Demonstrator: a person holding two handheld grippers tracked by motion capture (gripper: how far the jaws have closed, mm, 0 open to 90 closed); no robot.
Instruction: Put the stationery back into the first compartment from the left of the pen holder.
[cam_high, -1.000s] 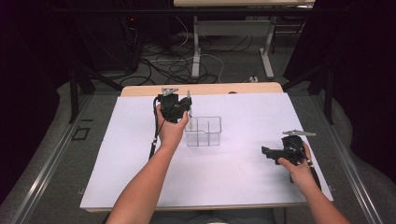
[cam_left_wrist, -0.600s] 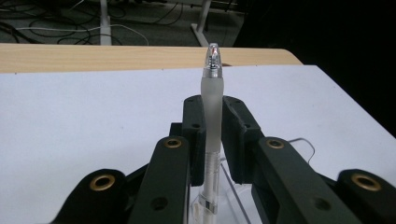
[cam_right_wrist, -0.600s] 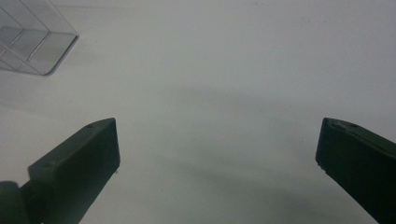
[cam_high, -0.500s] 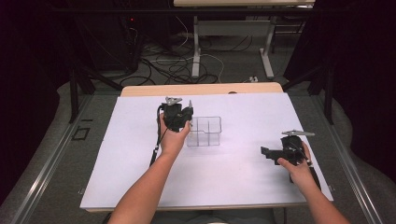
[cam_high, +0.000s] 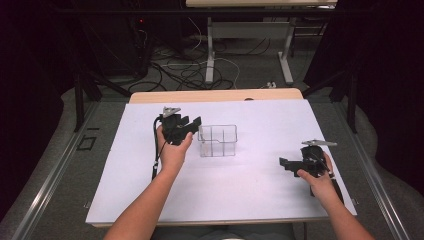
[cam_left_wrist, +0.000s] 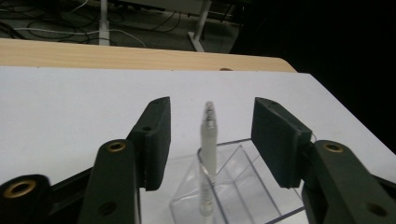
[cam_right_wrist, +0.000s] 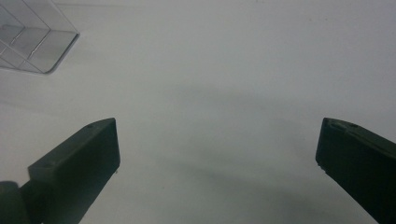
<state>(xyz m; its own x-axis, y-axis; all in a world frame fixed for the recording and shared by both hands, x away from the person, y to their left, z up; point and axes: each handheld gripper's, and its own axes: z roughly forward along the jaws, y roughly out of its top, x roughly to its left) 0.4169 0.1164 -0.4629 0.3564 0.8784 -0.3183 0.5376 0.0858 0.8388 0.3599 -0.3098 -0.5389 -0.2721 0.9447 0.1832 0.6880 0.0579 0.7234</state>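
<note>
- Your left gripper (cam_high: 192, 122) sits just beside the clear plastic organizer (cam_high: 218, 140), at that box's left side, toward the far half of the surface (cam_high: 125, 165).
- In the left gripper view its jaws have just been opening and now stand apart, with a slim clear pen-like stick (cam_left_wrist: 208, 158) between them; neither pad touches it.
- That stick stands nearly upright, with its lower end inside a compartment of the organizer (cam_left_wrist: 243, 191) and its tip rising above the rim. Which compartment it is, I cannot tell for sure; it looks like the one nearest your left gripper.
- The organizer rests on the white sheet covering the surface, roughly midway between the left and right edges and somewhat nearer the far edge than the near one.
- Your right gripper (cam_high: 286, 163) is held low near the right edge of the surface, well apart from the organizer and pointing toward the left.
- In the right gripper view its jaws are spread wide with only the bare white surface (cam_right_wrist: 210, 116) between them; a corner of the organizer (cam_right_wrist: 32, 42) shows at the upper left.
</note>
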